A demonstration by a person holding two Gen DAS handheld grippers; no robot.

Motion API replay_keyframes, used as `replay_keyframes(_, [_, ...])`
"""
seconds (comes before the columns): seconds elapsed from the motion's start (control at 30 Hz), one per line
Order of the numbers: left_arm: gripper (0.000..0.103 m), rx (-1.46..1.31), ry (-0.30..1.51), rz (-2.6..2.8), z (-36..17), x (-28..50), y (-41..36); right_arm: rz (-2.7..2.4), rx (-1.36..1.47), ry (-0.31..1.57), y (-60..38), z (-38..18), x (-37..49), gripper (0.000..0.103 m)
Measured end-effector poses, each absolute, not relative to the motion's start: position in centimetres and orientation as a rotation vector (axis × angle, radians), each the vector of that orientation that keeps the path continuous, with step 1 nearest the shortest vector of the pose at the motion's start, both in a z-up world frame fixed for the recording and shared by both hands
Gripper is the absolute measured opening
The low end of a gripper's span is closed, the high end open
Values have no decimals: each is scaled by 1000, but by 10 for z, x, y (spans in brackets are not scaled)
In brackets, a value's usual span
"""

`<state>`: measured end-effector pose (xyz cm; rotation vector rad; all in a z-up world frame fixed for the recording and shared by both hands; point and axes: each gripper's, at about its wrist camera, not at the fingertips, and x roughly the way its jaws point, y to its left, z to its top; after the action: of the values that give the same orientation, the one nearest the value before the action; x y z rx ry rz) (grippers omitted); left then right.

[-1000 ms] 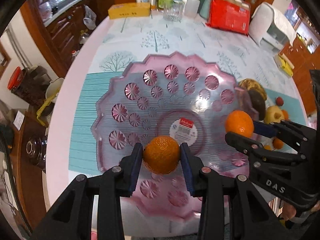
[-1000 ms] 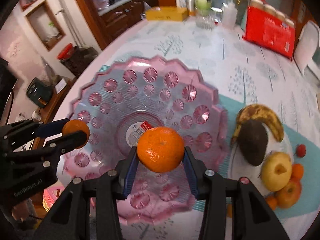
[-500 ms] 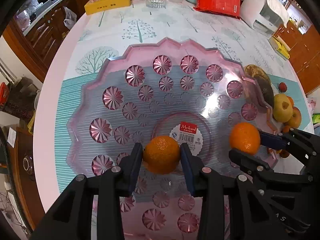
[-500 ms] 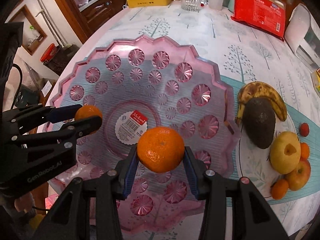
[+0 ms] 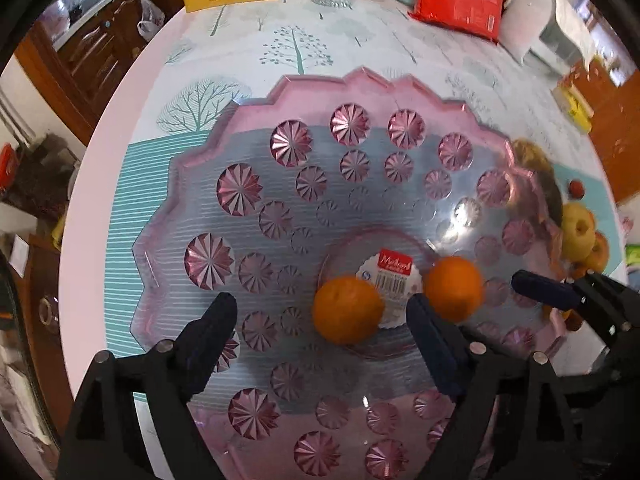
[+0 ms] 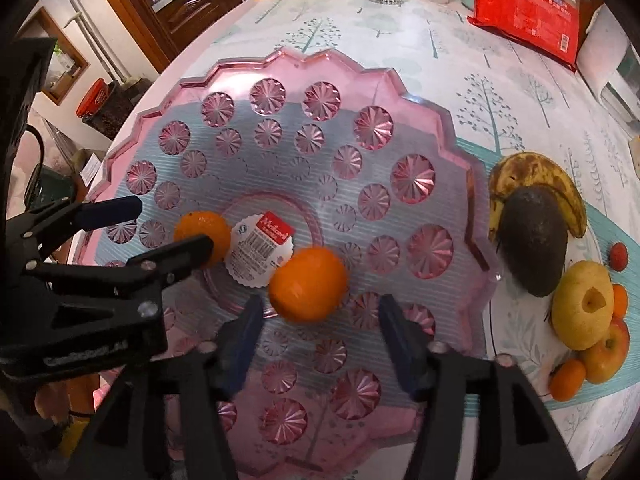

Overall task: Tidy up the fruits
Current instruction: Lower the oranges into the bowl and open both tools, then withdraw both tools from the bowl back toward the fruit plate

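We find both jaws just opened: left gripper (image 5: 320,312) and right gripper (image 6: 320,312) empty. Two round orange tangerines (image 5: 347,309) (image 6: 307,285) lie in the pink scalloped glass bowl (image 6: 420,92); banana (image 6: 524,168), avocado, apples remain outside.

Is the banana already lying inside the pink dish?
No, the banana lies on the tablecloth outside the pink dish, curled around a dark avocado.

We see both sets of jaws just opened — the left gripper (image 5: 320,316) and right gripper (image 6: 320,320) release their tangerines (image 5: 347,309) (image 6: 307,285) into the pink bowl (image 5: 256,128).
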<state>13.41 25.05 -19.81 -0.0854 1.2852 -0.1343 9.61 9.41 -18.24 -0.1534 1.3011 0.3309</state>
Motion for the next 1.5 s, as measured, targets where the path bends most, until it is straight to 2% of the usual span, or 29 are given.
replay_keyframes(0.4, [86, -95, 1169, -103, -175, 121, 257, 329, -127, 1226, 89, -163, 92, 74])
replay_keyframes(0.97, [86, -76, 1160, -120, -152, 100, 257, 335, -46, 1116, 75, -131, 73, 74])
replay_keyframes(1.5, [86, -21, 1017, -120, -93, 54, 238, 338, -27, 1040, 59, -92, 30, 74])
